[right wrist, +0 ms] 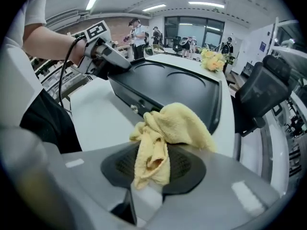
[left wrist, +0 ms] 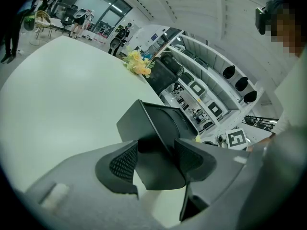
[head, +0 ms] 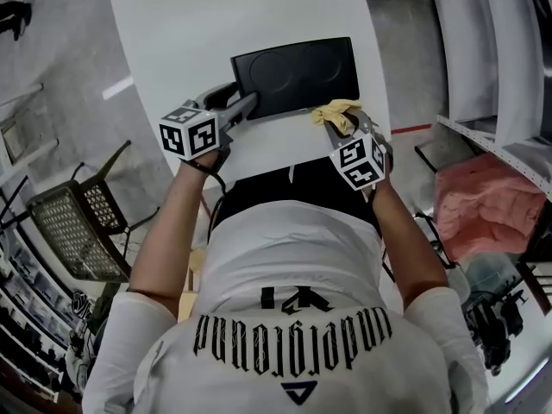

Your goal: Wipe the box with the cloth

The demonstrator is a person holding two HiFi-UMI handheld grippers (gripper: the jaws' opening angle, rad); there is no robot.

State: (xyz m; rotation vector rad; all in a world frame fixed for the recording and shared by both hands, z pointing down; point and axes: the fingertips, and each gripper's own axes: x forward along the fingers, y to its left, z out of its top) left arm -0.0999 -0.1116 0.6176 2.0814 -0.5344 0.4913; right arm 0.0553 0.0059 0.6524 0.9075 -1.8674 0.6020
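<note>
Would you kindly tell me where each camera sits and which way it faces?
Head view: on the head, facing steeply down onto the table, black box, both forearms, shirt.
Left gripper view: on the left claw, facing along jaws clamping the box's corner; shirt at right.
Right gripper view: on the right claw, which pinches the yellow cloth, facing across the box; left forearm shows.
Shared: both gripper views see the box.

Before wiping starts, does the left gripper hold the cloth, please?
No, the left gripper clamps the black box; the right gripper holds the cloth.
</note>
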